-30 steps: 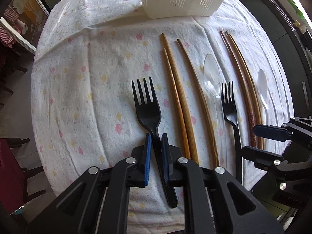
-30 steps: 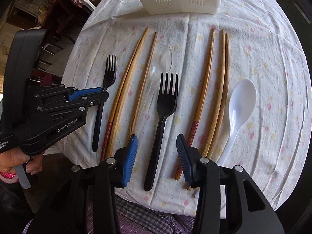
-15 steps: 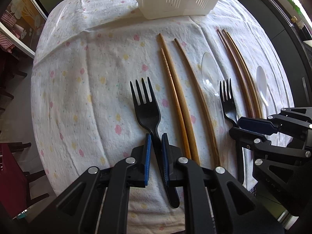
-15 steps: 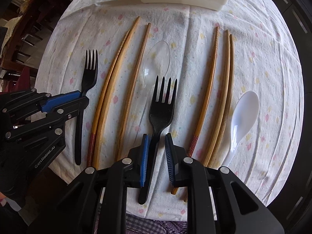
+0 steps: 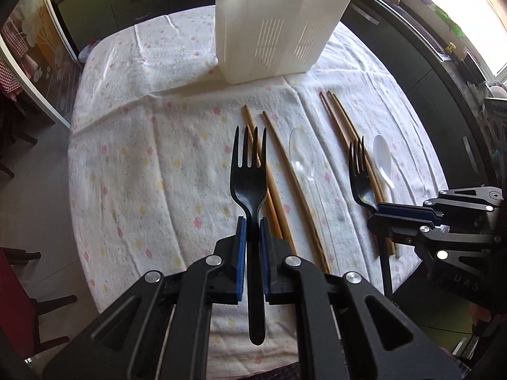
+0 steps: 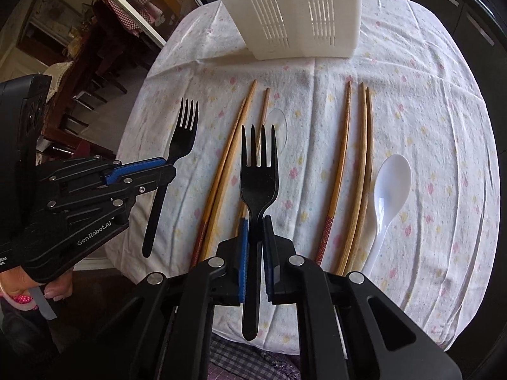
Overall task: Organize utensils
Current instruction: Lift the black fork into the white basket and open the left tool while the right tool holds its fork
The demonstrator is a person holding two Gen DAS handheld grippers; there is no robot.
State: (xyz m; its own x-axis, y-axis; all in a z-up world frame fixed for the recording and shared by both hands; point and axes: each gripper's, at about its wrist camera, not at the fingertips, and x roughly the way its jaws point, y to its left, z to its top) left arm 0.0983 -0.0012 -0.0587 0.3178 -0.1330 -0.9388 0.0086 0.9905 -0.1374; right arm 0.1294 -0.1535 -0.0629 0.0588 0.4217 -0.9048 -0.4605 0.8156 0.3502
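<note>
Black forks (image 5: 248, 186) (image 6: 258, 183) now aloft (both jaws clamped)

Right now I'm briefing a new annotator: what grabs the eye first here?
Two black forks, tines up: the left tool grips the left fork, the right tool grips the right fork. Behind stands the white slotted basket; chopsticks and a white spoon lie on the tablecloth.

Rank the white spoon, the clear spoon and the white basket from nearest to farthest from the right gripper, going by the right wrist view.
1. Clear spoon, just ahead of the right gripper, behind its fork.
2. White spoon, off to the right.
3. White basket, at the table's far edge.
</note>
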